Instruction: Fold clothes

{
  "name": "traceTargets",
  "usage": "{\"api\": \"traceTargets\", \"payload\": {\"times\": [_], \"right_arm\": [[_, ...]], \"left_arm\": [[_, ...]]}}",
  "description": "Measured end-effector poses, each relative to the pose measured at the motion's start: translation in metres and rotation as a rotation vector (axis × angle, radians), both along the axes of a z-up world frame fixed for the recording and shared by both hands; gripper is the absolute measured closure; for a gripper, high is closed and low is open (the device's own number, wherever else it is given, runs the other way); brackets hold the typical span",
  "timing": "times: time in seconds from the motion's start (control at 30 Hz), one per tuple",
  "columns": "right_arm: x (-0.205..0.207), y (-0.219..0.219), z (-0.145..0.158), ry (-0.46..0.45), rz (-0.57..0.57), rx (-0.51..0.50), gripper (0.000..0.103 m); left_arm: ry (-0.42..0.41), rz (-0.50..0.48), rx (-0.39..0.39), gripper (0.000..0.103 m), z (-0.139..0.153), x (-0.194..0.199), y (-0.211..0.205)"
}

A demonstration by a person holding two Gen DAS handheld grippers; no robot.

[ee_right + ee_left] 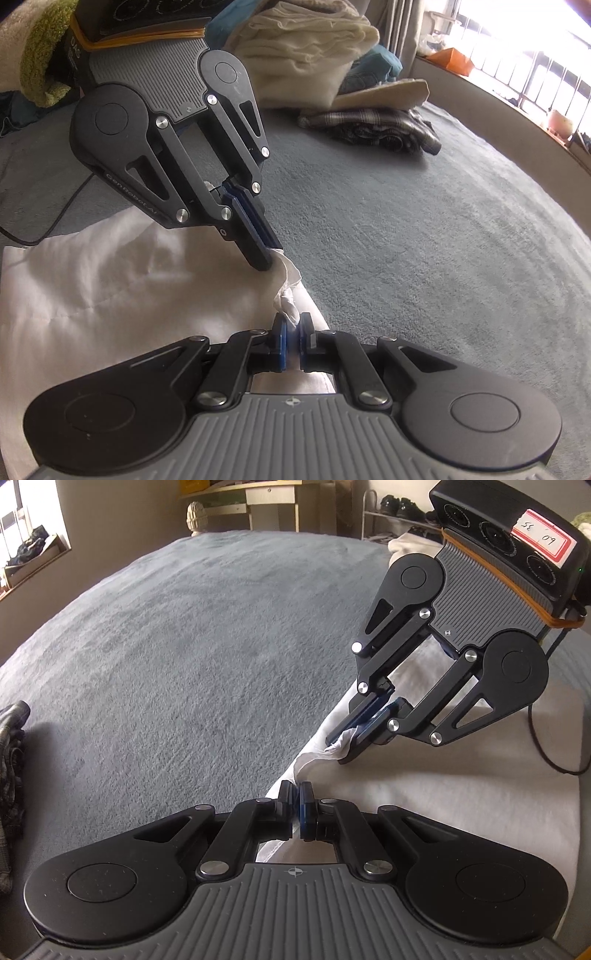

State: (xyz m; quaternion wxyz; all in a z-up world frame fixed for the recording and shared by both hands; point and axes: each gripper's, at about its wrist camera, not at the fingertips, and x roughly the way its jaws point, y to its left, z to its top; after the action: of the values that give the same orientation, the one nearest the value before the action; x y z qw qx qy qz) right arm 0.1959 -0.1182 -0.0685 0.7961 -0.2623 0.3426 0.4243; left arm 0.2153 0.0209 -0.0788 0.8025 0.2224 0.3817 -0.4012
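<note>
grey blanket (192,638) covers the bed, w/ a white cloth (110,288) spread flat on it. a pile of clothes (373,125) lies well apart at the far side. left gripper (296,794) is closed on the cloth edge, fabric pinched between the pads. right gripper (291,325) is closed too, holding a bunched bit of the same edge. both tips are near each other, the edge running between them

The plaid garment (13,775) is cut off by the left edge; its shape is unclear.
</note>
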Motion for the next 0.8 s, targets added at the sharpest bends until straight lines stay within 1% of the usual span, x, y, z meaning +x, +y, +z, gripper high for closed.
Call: {"api": "traceTargets", "payload": {"times": [0.13, 0.23, 0.27, 0.3, 0.33, 0.37, 0.4, 0.53, 0.6, 0.7, 0.8], "right_arm": [[0.005, -0.001, -0.01, 0.015, -0.026, 0.004, 0.096], [0.007, -0.003, -0.013, 0.026, -0.05, 0.014, 0.095], [0.009, -0.004, -0.014, 0.035, -0.063, 0.02, 0.094], [0.011, -0.006, -0.013, 0.047, -0.078, 0.031, 0.091], [0.014, -0.007, -0.013, 0.059, -0.1, 0.045, 0.089], [0.017, -0.009, -0.013, 0.071, -0.123, 0.06, 0.086], [0.019, -0.011, -0.013, 0.083, -0.145, 0.073, 0.083], [0.029, -0.018, -0.013, 0.12, -0.238, 0.121, 0.074], [0.034, -0.025, -0.009, 0.154, -0.3, 0.163, 0.065], [0.042, -0.04, -0.001, 0.207, -0.396, 0.23, 0.062], [0.045, -0.065, 0.015, 0.244, -0.491, 0.302, 0.061]], "left_arm": [[0.01, 0.009, 0.019, 0.101, -0.009, 0.002, -0.002], [0.018, 0.035, 0.028, 0.098, -0.011, 0.003, -0.002], [0.014, 0.051, 0.032, 0.092, -0.01, 0.002, -0.002], [0.009, 0.067, 0.033, 0.084, -0.009, 0.002, -0.001], [0.004, 0.085, 0.033, 0.08, -0.007, 0.002, 0.0], [-0.001, 0.107, 0.03, 0.072, -0.005, 0.003, 0.001], [-0.001, 0.131, 0.02, 0.067, -0.001, 0.003, 0.005], [0.008, 0.254, -0.048, 0.064, 0.02, 0.004, 0.026], [0.017, 0.331, -0.092, 0.058, 0.033, 0.002, 0.041], [0.042, 0.436, -0.144, 0.052, 0.044, -0.008, 0.066], [0.069, 0.534, -0.187, 0.05, 0.052, -0.02, 0.091]]}}
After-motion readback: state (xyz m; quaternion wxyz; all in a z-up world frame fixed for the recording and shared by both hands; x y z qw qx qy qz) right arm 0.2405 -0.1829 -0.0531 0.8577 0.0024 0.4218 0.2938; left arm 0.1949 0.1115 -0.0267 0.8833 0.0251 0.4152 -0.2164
